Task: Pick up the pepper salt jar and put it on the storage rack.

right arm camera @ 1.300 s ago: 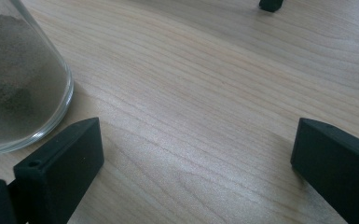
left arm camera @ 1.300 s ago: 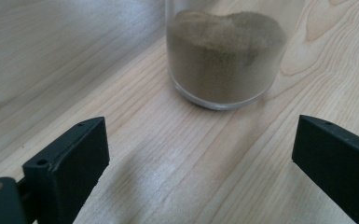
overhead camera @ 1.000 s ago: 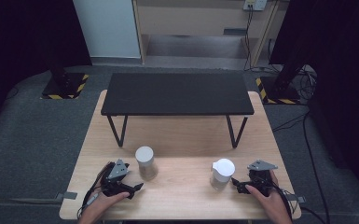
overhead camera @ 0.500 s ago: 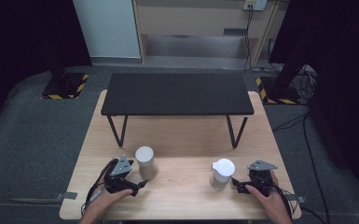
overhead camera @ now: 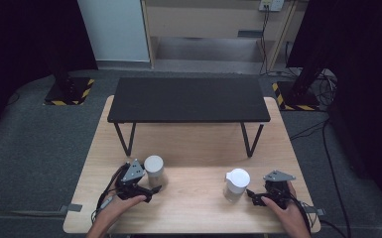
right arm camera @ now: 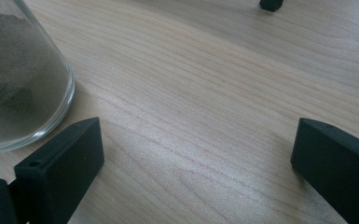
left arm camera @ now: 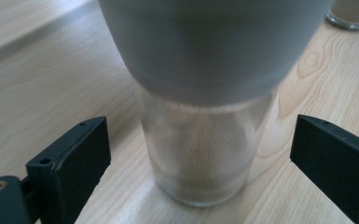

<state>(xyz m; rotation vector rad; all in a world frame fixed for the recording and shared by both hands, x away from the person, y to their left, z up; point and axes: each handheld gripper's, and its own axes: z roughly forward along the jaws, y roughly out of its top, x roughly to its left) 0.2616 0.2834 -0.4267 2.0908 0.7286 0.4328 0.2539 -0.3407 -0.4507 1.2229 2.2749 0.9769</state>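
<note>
While low on a pale wooden table (overhead camera: 193, 148), two jars with hand-held tools beside them.

Left gripper (overhead camera: 149, 191), lower left of the high view: jaws spread wide, gripping nothing. Grey-lidded jar (overhead camera: 154, 170) just beyond its tips, at centre in the left gripper view (left arm camera: 200, 140), framed by both jaws with a gap on each side. Clear glass cylinder, upright, walls dusted by pale powder; broad matt grey cap, wider than the body.

Right gripper (overhead camera: 254, 197), lower right of the high view: jaws likewise wide apart, empty. White-lidded jar (overhead camera: 237, 183) just beside its tips, at the far left edge of the right gripper view (right arm camera: 18, 88), outside the jaw gap. Rounded clear glass, grey powder inside; smooth white round cap.

Black low bench (overhead camera: 188, 99), upper centre: flat matt top, thin angled legs.
</note>
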